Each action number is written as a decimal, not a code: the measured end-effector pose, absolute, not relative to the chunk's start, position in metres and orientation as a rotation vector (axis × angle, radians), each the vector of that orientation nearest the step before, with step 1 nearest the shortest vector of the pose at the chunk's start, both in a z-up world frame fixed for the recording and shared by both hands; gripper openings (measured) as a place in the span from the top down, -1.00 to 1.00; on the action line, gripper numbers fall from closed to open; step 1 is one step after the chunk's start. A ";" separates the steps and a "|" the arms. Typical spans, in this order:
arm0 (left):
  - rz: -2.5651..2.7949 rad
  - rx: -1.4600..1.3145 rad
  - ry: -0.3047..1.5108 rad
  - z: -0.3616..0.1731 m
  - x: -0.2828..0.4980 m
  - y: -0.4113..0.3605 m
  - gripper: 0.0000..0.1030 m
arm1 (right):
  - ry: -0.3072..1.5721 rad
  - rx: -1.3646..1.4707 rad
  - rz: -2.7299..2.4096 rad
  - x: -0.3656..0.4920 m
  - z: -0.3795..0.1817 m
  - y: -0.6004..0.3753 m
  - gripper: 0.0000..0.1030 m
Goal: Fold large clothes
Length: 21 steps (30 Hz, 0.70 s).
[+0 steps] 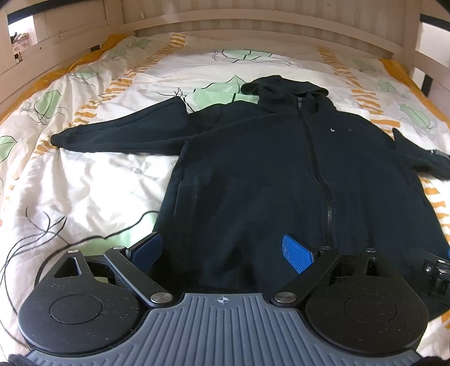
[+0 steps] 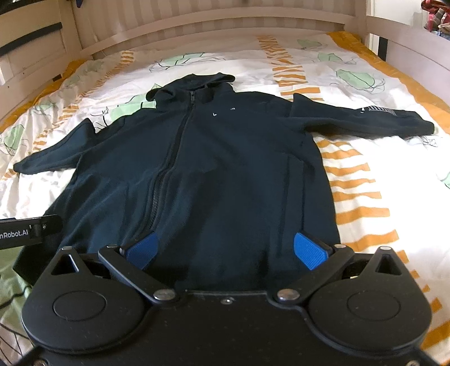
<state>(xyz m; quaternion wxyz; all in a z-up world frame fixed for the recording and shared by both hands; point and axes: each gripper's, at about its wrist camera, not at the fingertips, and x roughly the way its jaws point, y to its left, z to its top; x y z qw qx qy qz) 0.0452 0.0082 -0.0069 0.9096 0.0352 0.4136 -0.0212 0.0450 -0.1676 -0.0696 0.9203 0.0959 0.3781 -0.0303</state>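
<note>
A dark navy zip hoodie lies flat and face up on the bed, zipped, hood toward the headboard, both sleeves spread out to the sides. My left gripper is open above the hem, left of the zipper, with nothing between its blue pads. My right gripper is also open above the hem, right of the zipper, and holds nothing. The left sleeve reaches out to the left; the right sleeve with white print reaches out to the right.
The bed cover is white with green leaves and orange stripes, and wrinkled. A pale wooden headboard and side rails ring the bed. The body of the left gripper shows at the left edge of the right wrist view.
</note>
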 end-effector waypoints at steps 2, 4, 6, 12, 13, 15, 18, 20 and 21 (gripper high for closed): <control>-0.052 0.058 0.856 -0.007 0.051 0.012 -0.80 | 0.770 0.196 -0.051 0.051 -0.068 -0.167 -0.99; -0.063 0.034 0.860 -0.008 0.058 0.017 -0.80 | 0.763 0.196 -0.041 0.057 -0.067 -0.167 -0.99; -0.082 -0.001 0.861 -0.008 0.069 0.026 -0.80 | 0.759 0.194 -0.021 0.064 -0.067 -0.167 -0.99; -0.122 -0.131 0.858 -0.012 0.109 0.067 -0.81 | 0.754 0.206 0.101 0.091 -0.068 -0.159 -0.99; -0.124 -0.146 0.857 -0.013 0.115 0.074 -0.81 | 0.755 0.210 0.122 0.096 -0.068 -0.157 -0.99; -0.113 -0.170 0.854 -0.014 0.131 0.093 -0.81 | 0.752 0.210 0.153 0.106 -0.068 -0.152 -0.99; -0.061 -0.163 0.845 -0.015 0.156 0.118 -0.81 | 0.736 0.175 0.172 0.120 -0.068 -0.139 -0.99; -0.024 -0.143 0.838 -0.016 0.175 0.137 -0.81 | 0.727 0.157 0.192 0.129 -0.069 -0.133 -0.99; -0.008 -0.139 0.838 -0.017 0.183 0.146 -0.81 | 0.728 0.151 0.203 0.134 -0.069 -0.128 -0.99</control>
